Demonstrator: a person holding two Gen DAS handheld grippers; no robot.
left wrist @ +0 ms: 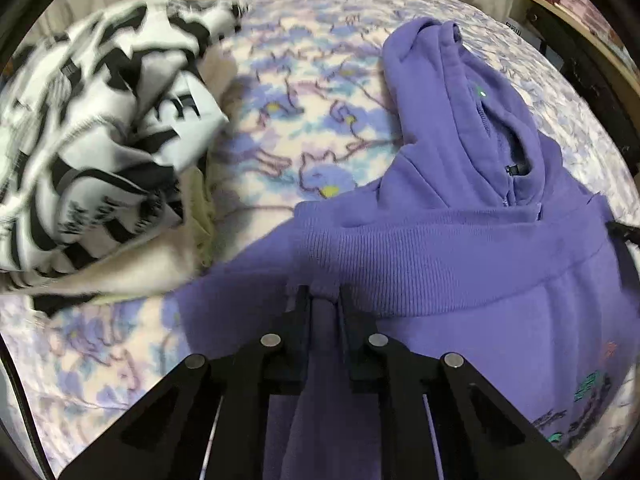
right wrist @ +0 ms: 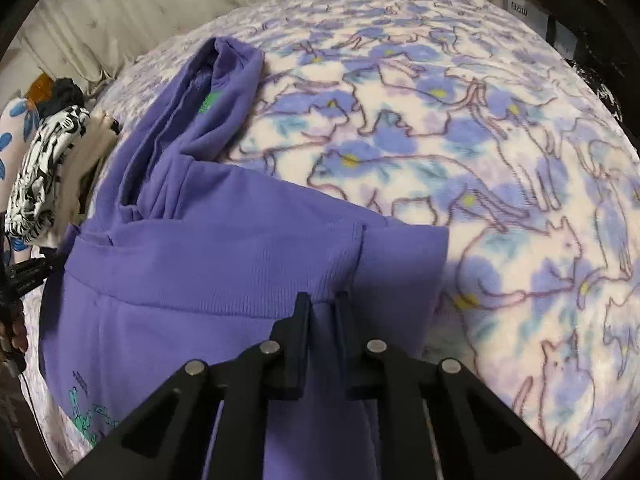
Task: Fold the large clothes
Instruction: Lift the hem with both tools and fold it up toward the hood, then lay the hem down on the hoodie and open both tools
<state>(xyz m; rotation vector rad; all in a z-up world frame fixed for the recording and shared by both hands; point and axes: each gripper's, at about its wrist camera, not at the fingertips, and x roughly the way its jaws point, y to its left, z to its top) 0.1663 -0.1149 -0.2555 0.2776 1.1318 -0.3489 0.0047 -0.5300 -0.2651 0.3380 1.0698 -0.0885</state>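
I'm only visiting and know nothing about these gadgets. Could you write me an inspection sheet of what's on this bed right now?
Surface: bed covered by a fleece blanket printed with cats and blue flowers.
Job's things: purple hoodie lying on the blanket, its ribbed hem lifted toward the hood.
Clutter: black-and-white patterned garment heaped over a beige one at the left.
Grippers: left gripper and right gripper each have their fingers pinched on the hoodie's hem.
Cables: thin dark cord near the left gripper, seen from the right camera.
Surroundings: pale curtain behind the bed; wooden shelf at the right.

Black-and-white garment (left wrist: 92, 136) motion-blurred
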